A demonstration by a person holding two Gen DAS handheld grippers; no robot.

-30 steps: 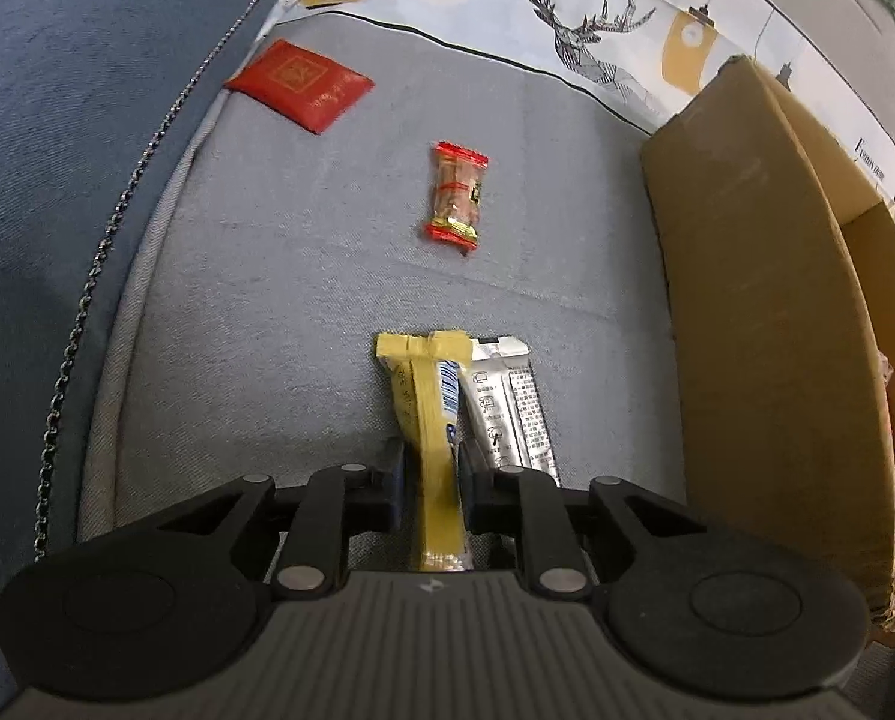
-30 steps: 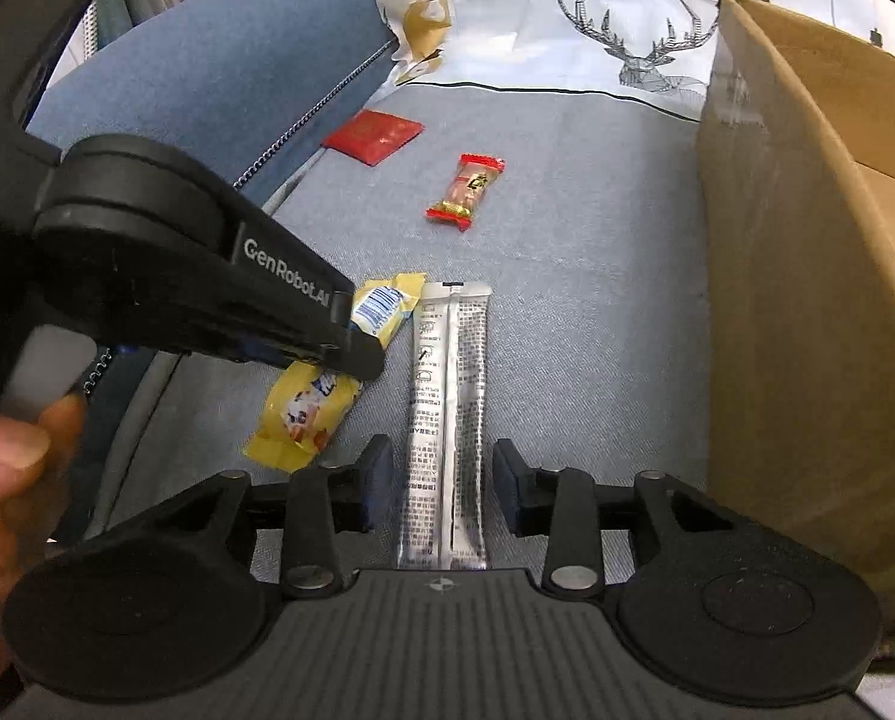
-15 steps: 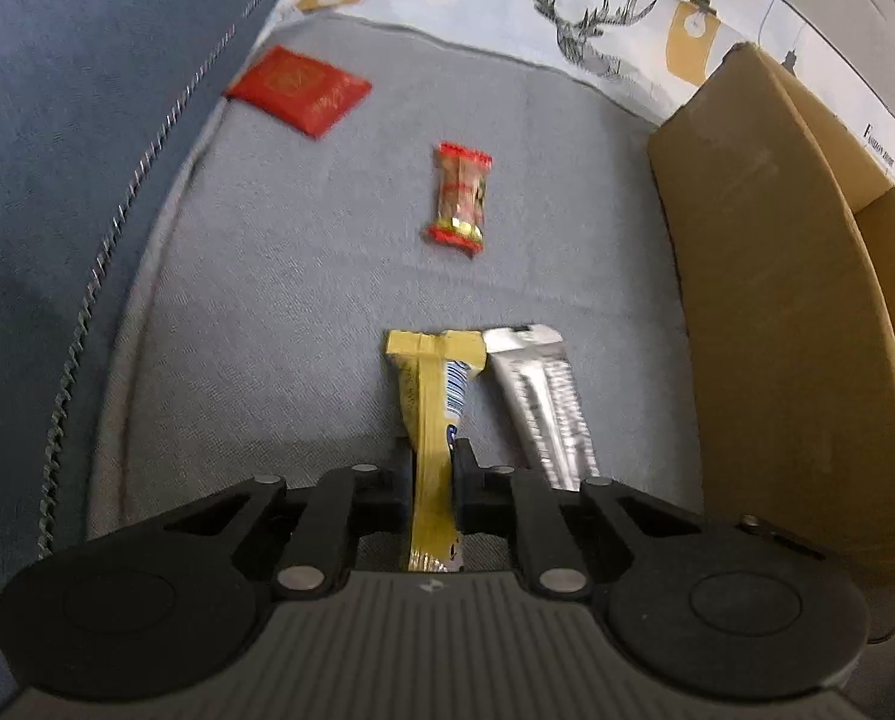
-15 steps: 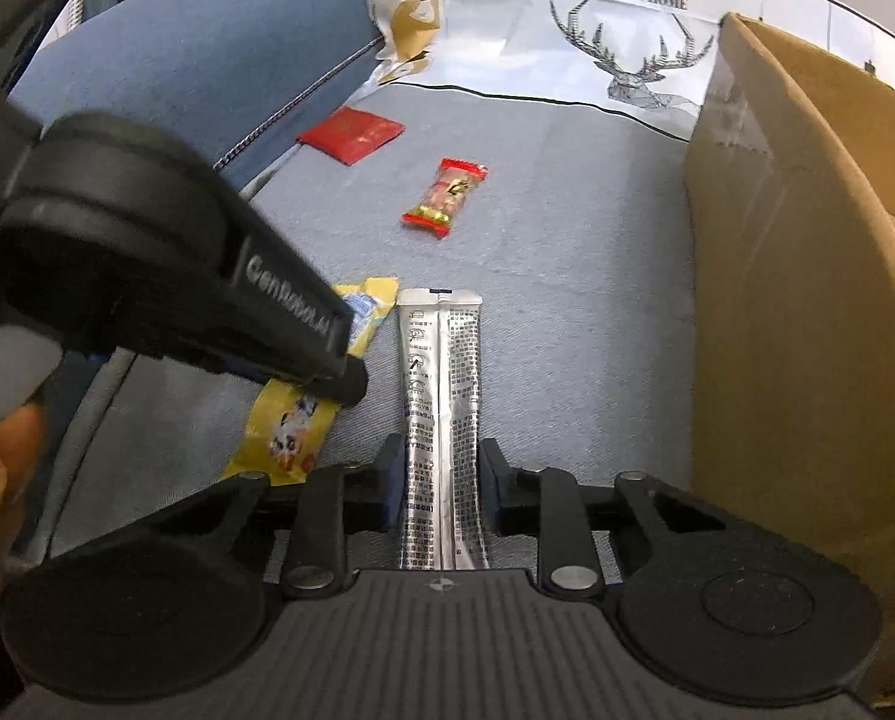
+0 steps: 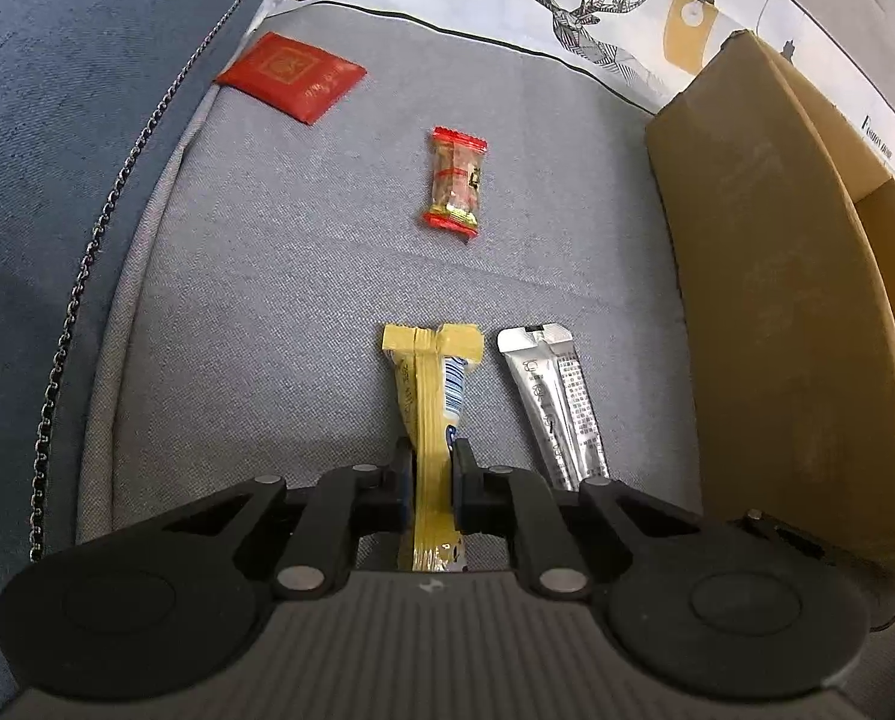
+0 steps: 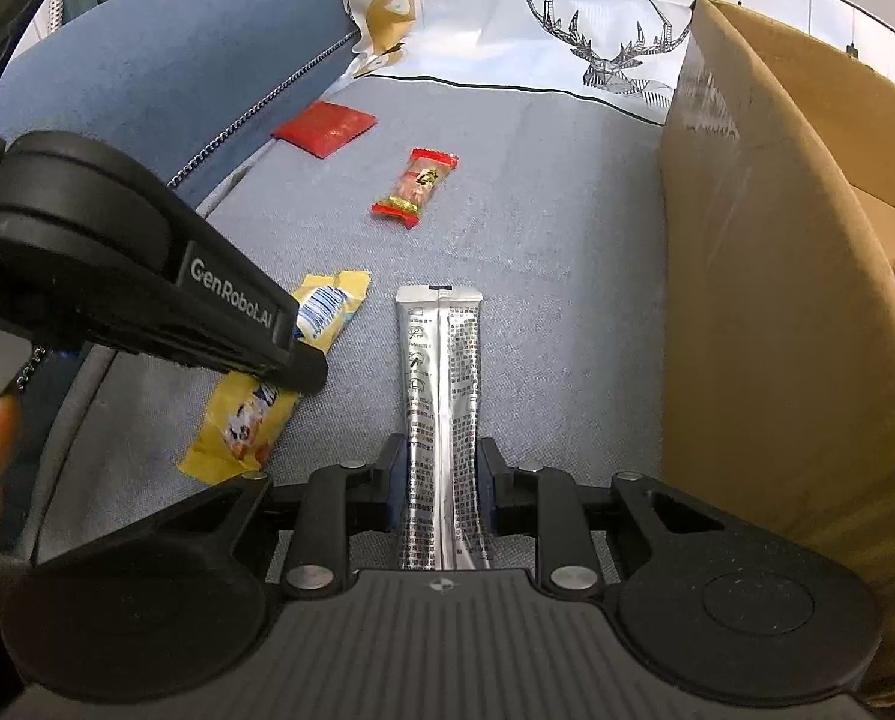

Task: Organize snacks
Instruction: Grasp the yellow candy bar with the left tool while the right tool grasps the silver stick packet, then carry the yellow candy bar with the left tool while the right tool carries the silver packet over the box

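My left gripper (image 5: 429,468) clamps the yellow crinkled snack packet (image 5: 432,396) | my right gripper (image 6: 441,474) pinches the silver foil stick sachet (image 6: 441,384) | both on grey cushion (image 5: 267,276) (brown cardboard box (image 6: 747,276) just right)

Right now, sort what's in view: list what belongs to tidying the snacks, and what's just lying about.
Belongs: yellow packet in left gripper; silver packet in right gripper; red candy; red sachet; cardboard box.

Lying about: deer-print cloth; blue cushion.
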